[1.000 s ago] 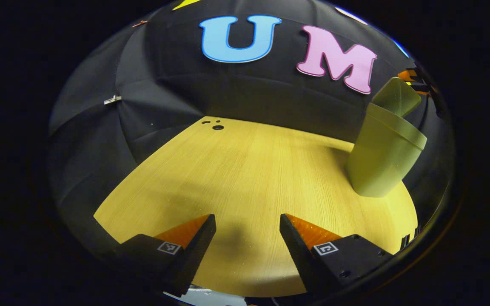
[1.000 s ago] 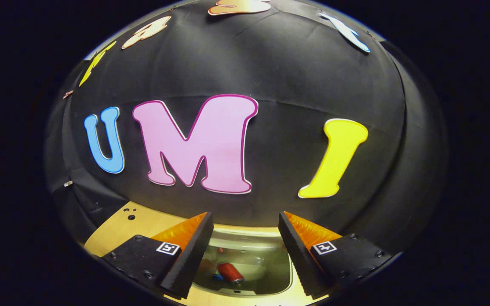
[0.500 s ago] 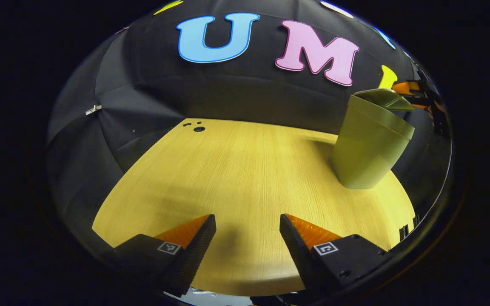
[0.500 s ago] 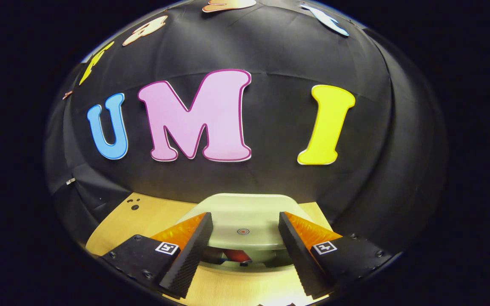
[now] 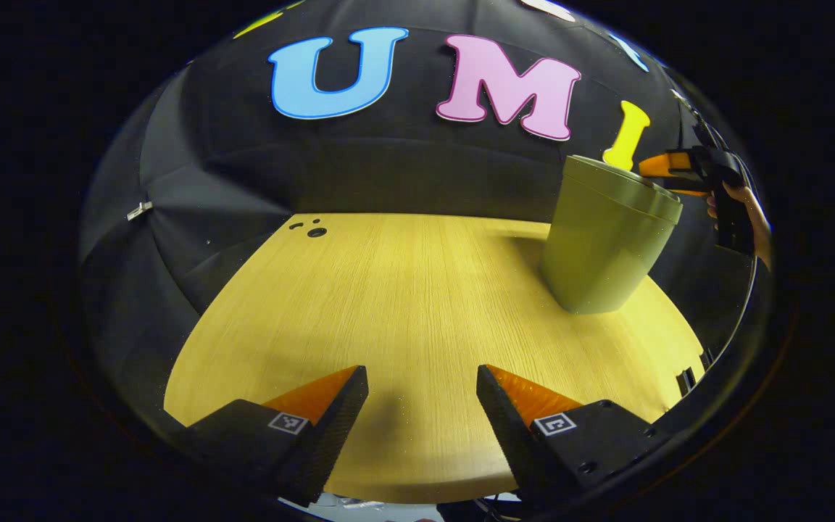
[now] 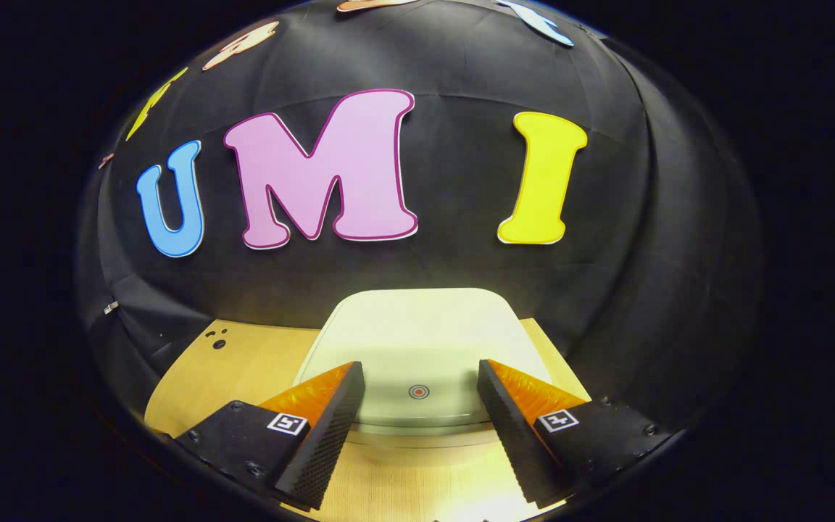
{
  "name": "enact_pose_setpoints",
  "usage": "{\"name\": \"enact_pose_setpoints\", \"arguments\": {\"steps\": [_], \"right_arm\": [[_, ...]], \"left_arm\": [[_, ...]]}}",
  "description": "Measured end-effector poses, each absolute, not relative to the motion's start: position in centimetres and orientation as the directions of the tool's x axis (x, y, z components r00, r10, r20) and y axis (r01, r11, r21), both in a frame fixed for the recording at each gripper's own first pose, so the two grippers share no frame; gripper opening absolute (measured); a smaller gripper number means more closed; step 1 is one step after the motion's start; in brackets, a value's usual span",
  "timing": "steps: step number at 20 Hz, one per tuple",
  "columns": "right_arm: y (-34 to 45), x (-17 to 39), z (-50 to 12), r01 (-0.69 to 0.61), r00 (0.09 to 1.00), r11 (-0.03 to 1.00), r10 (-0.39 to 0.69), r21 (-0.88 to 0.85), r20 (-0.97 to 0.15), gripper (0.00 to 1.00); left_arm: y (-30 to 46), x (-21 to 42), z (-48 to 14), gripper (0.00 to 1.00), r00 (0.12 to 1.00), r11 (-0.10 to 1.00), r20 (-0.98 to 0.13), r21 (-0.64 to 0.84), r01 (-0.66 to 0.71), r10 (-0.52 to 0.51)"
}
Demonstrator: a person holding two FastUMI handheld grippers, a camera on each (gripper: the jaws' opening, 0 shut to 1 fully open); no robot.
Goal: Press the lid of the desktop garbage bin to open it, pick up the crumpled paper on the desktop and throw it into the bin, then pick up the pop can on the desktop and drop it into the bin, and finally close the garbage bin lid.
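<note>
Taking the pale green plastic desktop garbage bin [image 5: 609,243] as the landmark and reading from its left: the light wooden tabletop [image 5: 403,290] stretches out bare to that side. The left gripper [image 5: 422,406] hovers over the table's near edge, well apart from the bin, its fingers spread wide and holding nothing.

At the bin itself, the change is the flat rounded lid [image 6: 417,348]. A second ago it stood raised, with a red pop can lying visible inside; half a second ago it was half lowered; now it lies flat on the rim. This likely means the last step, closing the lid, is done or all but done, with both items inside.

Right of the bin, in the left gripper view, the right gripper [image 5: 667,168] sits level with the lid's top, held by a person's hand [image 5: 747,217]. In its own view the right gripper [image 6: 421,413] is released, jaws wide either side of the small red ring mark [image 6: 419,392] on the lid.

The can and crumpled paper are now hidden under the lid. Whether the lid has latched, or whether a finger touches it, cannot be made out.
</note>
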State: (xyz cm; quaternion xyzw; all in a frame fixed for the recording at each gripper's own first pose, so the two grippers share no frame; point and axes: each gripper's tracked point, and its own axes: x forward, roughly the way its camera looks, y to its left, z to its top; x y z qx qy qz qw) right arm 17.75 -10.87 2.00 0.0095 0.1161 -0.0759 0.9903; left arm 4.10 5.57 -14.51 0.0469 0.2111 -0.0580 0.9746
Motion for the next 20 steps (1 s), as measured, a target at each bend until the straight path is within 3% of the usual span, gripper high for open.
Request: {"name": "enact_pose_setpoints", "arguments": {"steps": [8,15,20], "right_arm": [[-10.5,17.6,1.1,0.140,0.959,0.990,-0.143,-0.032,-0.246,1.00],[-9.7,17.1,1.7,0.119,0.969,0.993,-0.120,-0.015,-0.216,0.99],[-6.4,14.0,5.6,0.083,0.995,0.996,-0.085,-0.038,-0.058,0.99]], "left_arm": [[5.2,4.0,-13.5,0.97,0.913,0.984,-0.390,0.074,0.162,-0.121],[5.0,4.2,-8.9,0.97,0.954,0.989,-0.273,0.048,0.143,-0.124],[4.6,2.8,-3.9,0.97,0.981,0.989,-0.147,0.067,0.135,-0.124]]}}
